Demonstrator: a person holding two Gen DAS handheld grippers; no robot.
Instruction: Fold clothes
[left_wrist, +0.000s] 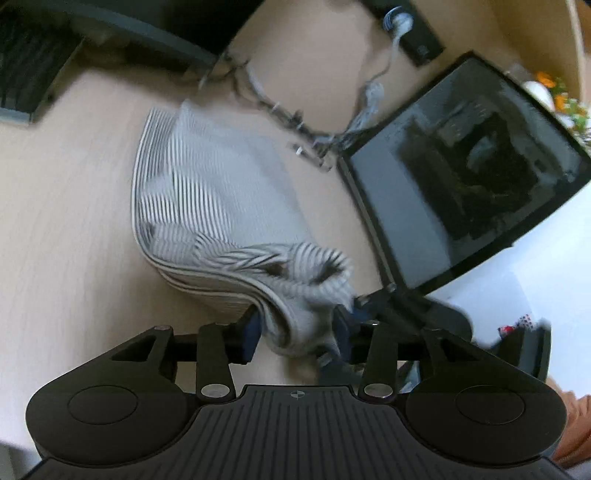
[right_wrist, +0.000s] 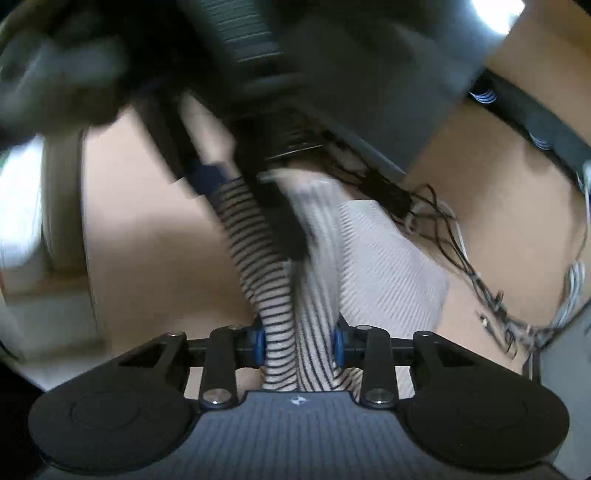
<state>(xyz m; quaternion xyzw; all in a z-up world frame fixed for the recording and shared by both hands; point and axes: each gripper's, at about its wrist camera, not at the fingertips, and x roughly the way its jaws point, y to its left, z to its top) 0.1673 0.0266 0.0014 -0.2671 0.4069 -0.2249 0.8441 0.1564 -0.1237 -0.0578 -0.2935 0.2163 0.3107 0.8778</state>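
While both clamp the striped shirt (left_wrist: 221, 192), left hand-held gripper (left_wrist: 295, 332), right hand-held gripper (right_wrist: 299, 347), desk (left_wrist: 66, 221).

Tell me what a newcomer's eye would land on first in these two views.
The striped garment stands out first: it lies across the pale wooden table, one bunched end pinched in the left gripper. In the right wrist view, the right gripper clamps another stretch of the same cloth. A dark monitor stands tilted at the right of the left wrist view, with tangled cables beside it.

Left gripper (left_wrist: 295, 332) and right gripper (right_wrist: 298, 345) black, ribbed housing, silver screws, blue finger pads (right_wrist: 260, 345)
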